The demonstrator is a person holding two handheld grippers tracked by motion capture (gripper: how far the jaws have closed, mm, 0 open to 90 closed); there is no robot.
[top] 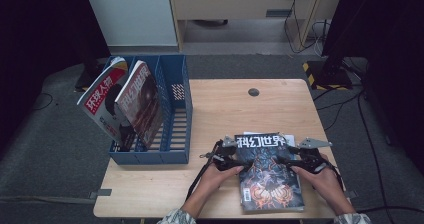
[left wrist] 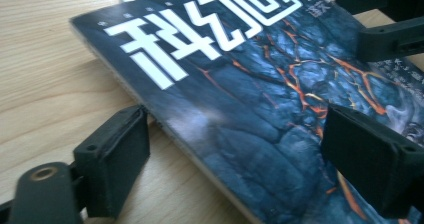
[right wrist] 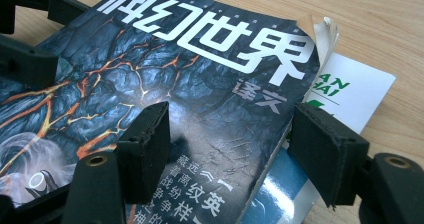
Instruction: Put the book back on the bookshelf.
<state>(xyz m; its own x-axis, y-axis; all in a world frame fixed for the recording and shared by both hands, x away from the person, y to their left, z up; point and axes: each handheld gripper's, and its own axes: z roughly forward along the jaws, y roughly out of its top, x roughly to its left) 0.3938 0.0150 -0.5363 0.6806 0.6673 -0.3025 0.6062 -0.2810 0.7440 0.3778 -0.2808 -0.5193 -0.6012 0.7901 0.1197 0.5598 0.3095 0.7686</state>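
While the two tools flanked it, the dark magazine (top: pixel 270 174) lay flat, cover up, near the front edge of the bench (top: pixel 225 109), toward its right front corner, on top of a white publication (right wrist: pixel 350 94) with green lettering whose edge stuck out beneath it. Its cover carried large white characters over a pattern of blue-black cracked rock with orange veins; one upper corner of the cover curled upward. Left tool (top: pixel 226 160): at the magazine's left edge, jaws apart, one pad over the cover and the other outside the edge above the bare wood, neither pressing on the pages. Right tool (top: pixel 301 159): at the magazine's right edge, jaws apart, one pad over the cover and one outside the edge above the white publication, with no clamping seen. A hand (top: pixel 215 176) held each tool from the front edge. Blue file rack (top: pixel 175 134): stood at the bench's left edge, holding two magazines (top: pixel 122 101) leaning in its left compartments. Round grey cap (top: pixel 253 92): near the far edge.
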